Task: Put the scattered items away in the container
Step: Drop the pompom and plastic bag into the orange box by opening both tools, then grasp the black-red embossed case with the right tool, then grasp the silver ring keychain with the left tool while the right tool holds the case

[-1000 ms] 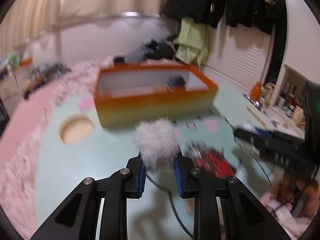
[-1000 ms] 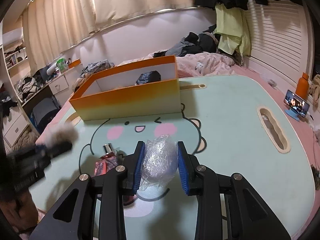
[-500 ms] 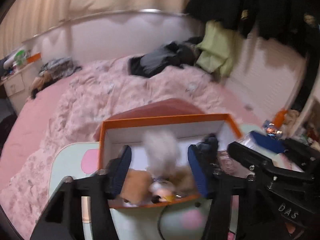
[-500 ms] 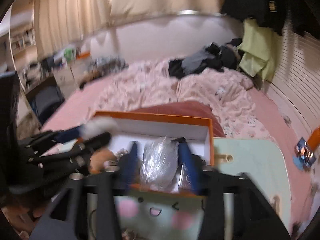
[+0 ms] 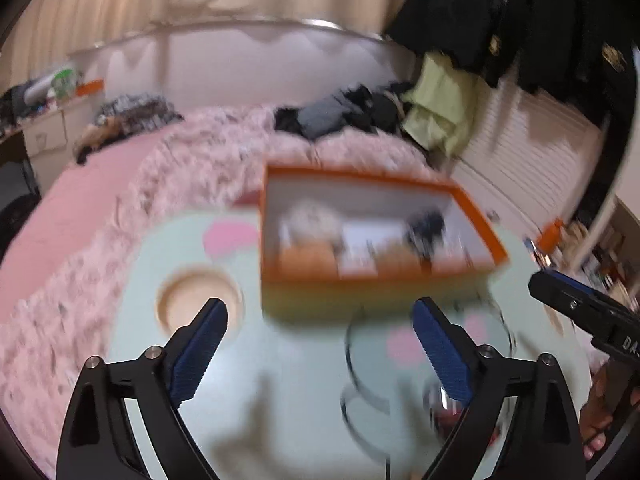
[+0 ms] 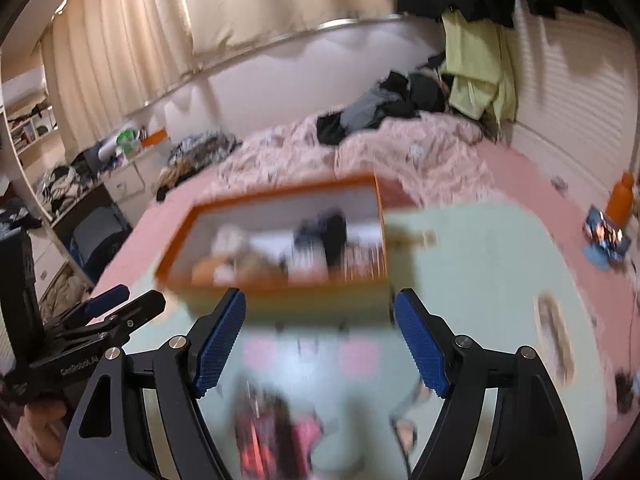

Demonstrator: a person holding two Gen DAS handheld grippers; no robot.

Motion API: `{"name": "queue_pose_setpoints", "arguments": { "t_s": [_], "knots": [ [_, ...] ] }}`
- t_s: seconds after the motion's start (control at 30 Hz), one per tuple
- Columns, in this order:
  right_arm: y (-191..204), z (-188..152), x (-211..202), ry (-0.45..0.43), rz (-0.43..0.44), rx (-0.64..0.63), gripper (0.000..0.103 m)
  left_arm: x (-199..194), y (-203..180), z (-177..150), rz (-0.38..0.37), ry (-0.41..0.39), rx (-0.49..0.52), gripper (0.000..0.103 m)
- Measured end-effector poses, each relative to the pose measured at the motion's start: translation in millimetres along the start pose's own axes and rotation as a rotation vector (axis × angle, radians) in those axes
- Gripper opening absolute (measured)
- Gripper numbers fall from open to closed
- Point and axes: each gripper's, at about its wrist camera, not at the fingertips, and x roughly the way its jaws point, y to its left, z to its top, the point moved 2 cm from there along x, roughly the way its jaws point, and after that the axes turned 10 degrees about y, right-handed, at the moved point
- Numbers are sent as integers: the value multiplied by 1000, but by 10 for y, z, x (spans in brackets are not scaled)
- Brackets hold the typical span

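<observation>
Both claws stand spread with nothing between the pads: our left gripper (image 5: 320, 348) and our right gripper (image 6: 318, 336) are each opening at this moment, and each hangs over the table short of the container.

1. Table. We work over the pale green table (image 6: 480, 264), printed with a cartoon face. It sits against the pink bed (image 5: 100, 184).
2. Container. The orange box (image 5: 372, 292) stands at the far side of the table. In the blurred views we make out a white fluffy item (image 5: 316, 216), a dark item (image 5: 428, 224) and tan shapes inside.
3. Scattered items. A red-and-black packet (image 6: 272, 436) lies on the table directly below our right gripper, and other small things near it are too blurred to name.

Procedure for the step in hand, as we judge it: let both claws finish opening, clear the box rim, then bring the right gripper down over the red-and-black packet and close squarely across it.

Change from one second ago: the left gripper then pinched the white fluffy item and the right pinched a crumpled clear plastic bundle. Both claws now hold nothing. The white item lies in the box; the plastic bundle we cannot pick out.
</observation>
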Motion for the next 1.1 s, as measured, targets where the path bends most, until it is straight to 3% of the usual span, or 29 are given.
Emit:
{"name": "queue_pose_setpoints", "arguments": {
  "t_s": [0.1, 0.2, 0.37, 0.63, 0.67, 0.7, 0.73, 0.77, 0.87, 1.0, 1.1],
  "knots": [
    [23, -354, 47, 62, 16, -24, 77, 117, -37, -318, 44, 57, 4, 95],
    [167, -653, 172, 136, -28, -89, 77, 268, -17, -459, 117, 72, -30, 95],
    [380, -735, 199, 150, -65, -206, 77, 408, -8, -438, 211, 114, -33, 103],
    [529, -851, 424, 217, -123, -315, 76, 424, 37, -485, 226, 104, -69, 103],
    [513, -847, 440, 224, -118, -309, 73, 427, 34, -487, 226, 104, -68, 103],
    [497, -849, 455, 232, -109, -301, 58, 426, 35, -485, 225, 104, -69, 103],
    [475, -847, 449, 227, -101, -295, 44, 426, 34, -483, 225, 104, -69, 103],
    [450, -842, 432, 218, -106, -287, 41, 426, 35, -485, 225, 104, -69, 103],
    [311, -830, 354, 183, -49, -218, 41, 418, 21, -488, 226, 104, -69, 103],
    [129, -822, -22, -8, -28, -126, 41, 398, 18, -503, 226, 103, -68, 103],
    [23, -811, -107, -48, -47, -78, 41, 356, 15, -496, 211, 86, -59, 103]
  ]
}}
